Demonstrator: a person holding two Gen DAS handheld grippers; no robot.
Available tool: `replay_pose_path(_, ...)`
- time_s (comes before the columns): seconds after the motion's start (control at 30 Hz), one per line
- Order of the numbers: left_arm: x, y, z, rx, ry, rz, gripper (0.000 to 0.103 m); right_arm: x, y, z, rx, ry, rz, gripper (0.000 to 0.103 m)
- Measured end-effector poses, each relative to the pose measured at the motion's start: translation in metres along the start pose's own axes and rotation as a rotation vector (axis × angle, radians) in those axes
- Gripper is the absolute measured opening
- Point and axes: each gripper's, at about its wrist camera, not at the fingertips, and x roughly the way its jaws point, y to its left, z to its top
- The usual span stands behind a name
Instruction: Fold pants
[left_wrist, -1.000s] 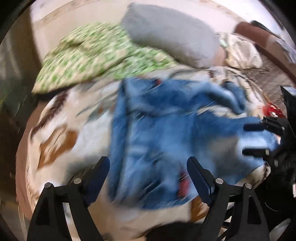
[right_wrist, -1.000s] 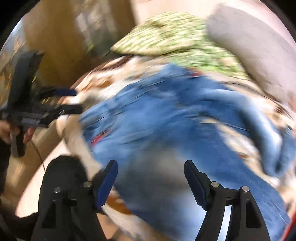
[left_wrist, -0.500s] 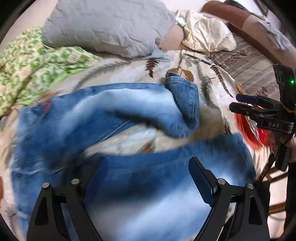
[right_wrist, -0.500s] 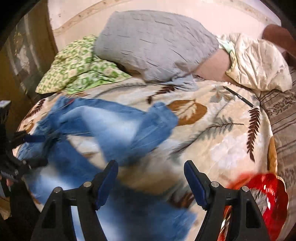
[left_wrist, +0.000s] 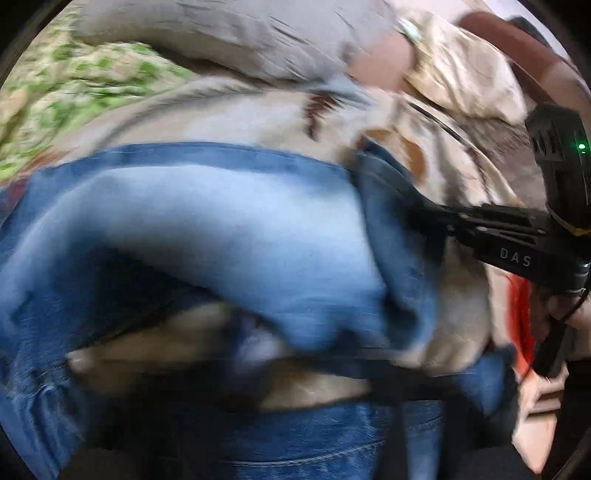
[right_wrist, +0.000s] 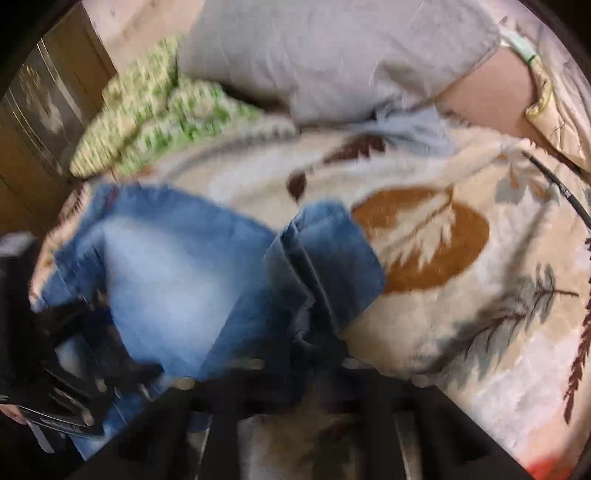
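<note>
Faded blue denim pants lie rumpled on the bed; both your claws have just been closing, the right claw clamped on the far leg's hem, the left claw seemingly pinching the near leg, so a shallow bite could slip free.

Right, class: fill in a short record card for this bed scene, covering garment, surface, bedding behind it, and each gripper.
garment: blue jeans, legs apart, not yet folded
surface: leaf-print blanket
behind: grey pillow, green patterned cloth
right gripper: jaws have just been closing, now shut on a leg hem
left gripper: jaws have just been closing, denim between them; view blurred
</note>
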Motion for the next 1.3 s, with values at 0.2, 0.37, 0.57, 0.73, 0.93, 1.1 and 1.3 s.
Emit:
replay_pose_path(0.2,-0.030,-0.021,0.005,0.007,-0.115,-0.062,0.010,-0.084,-0.003,-0.025,-0.019,-0.126,-0.086,0.009)
replay_pose_path(0.37,-0.017,-0.048,0.015,0.020,-0.104,-0.088,0.016,-0.156,-0.019,-0.073,0.104,-0.173,-0.168,0.009)
replay_pose_path(0.57,0.018,-0.060,0.001,0.131,0.018,0.014,0.020,-0.119,-0.035,-0.106,0.248,-0.023,-0.197,0.010)
replay_pose_path(0.73,-0.050,-0.034,-0.008,0.107,-0.074,0.030,0.089,-0.148,-0.018,-0.094,0.254,-0.103,-0.224,0.024)
replay_pose_path(0.93,-0.129,0.068,-0.037,0.096,-0.120,0.223,0.089,-0.153,0.045,-0.064,0.115,-0.206,-0.167,0.086)
replay_pose_path(1.1,-0.175,0.172,-0.048,-0.002,-0.124,0.401,0.089,-0.113,0.107,-0.021,0.000,-0.196,-0.071,0.086)
replay_pose_path(1.3,-0.175,0.248,-0.023,-0.109,-0.158,0.444,0.089,-0.041,0.175,0.036,-0.054,-0.147,0.029,0.086)
